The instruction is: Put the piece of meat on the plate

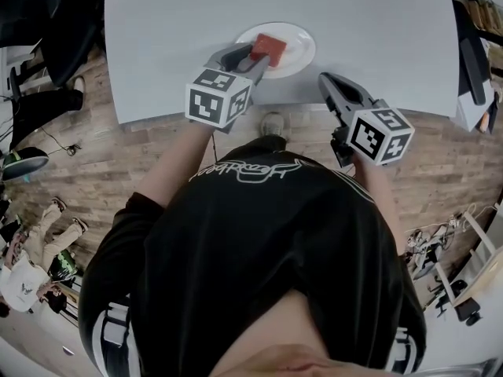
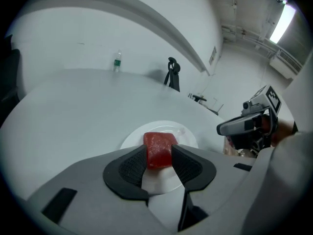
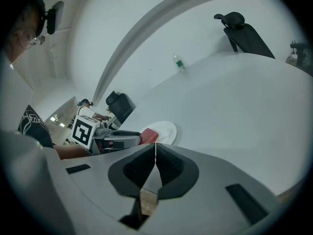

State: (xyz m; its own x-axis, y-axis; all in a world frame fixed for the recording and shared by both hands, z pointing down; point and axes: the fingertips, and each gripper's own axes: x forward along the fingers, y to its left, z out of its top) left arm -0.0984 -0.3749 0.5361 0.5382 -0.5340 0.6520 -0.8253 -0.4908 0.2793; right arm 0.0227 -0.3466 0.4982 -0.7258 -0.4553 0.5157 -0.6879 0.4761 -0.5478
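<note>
White table (image 1: 354,22) on wood floor (image 1: 78,151), black chair (image 3: 244,33) beyond.

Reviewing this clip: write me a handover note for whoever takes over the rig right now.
Left gripper: jaws open, one on either side of the meat.
Right gripper: jaws shut, empty, at the near edge of the table.
Meat: lying on the white plate.
Done: meat appears placed on the plate.
Left: probably just draw the left gripper clear without dragging the meat.
</note>
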